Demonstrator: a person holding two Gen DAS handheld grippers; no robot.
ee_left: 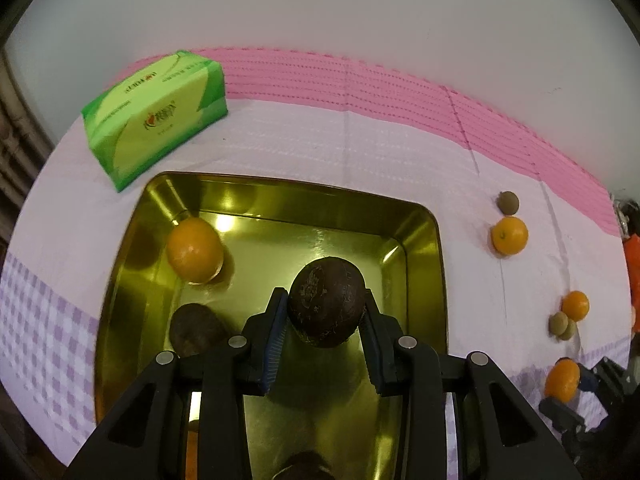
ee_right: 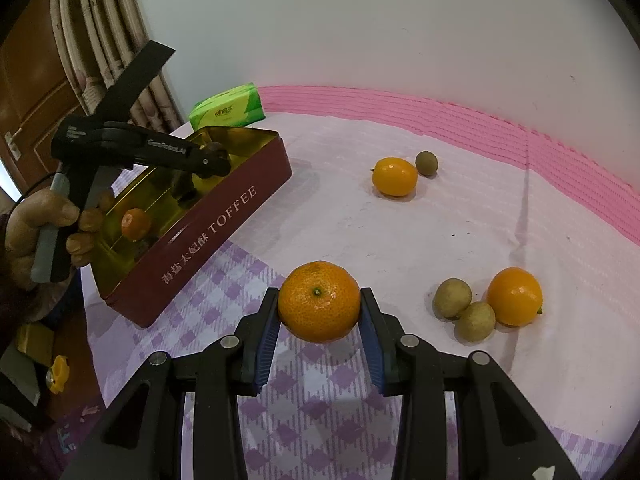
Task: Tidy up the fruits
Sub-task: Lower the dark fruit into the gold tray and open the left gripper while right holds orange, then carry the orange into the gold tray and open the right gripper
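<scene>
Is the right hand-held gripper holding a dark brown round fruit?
No, the right hand-held gripper is clamped on a round orange mandarin above the checked purple tablecloth.

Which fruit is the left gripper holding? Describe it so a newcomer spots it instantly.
Find the gold-lined toffee tin beside the green tissue pack. Over its middle, the left gripper clamps a dark brown fruit. It is the one lifted between the blue pads, unlike the orange and a second brown fruit lying in the tin.

Gold tin (ee_left: 424, 240), lilac-checked cloth (ee_right: 312, 400), green packet (ee_left: 156, 120)
</scene>
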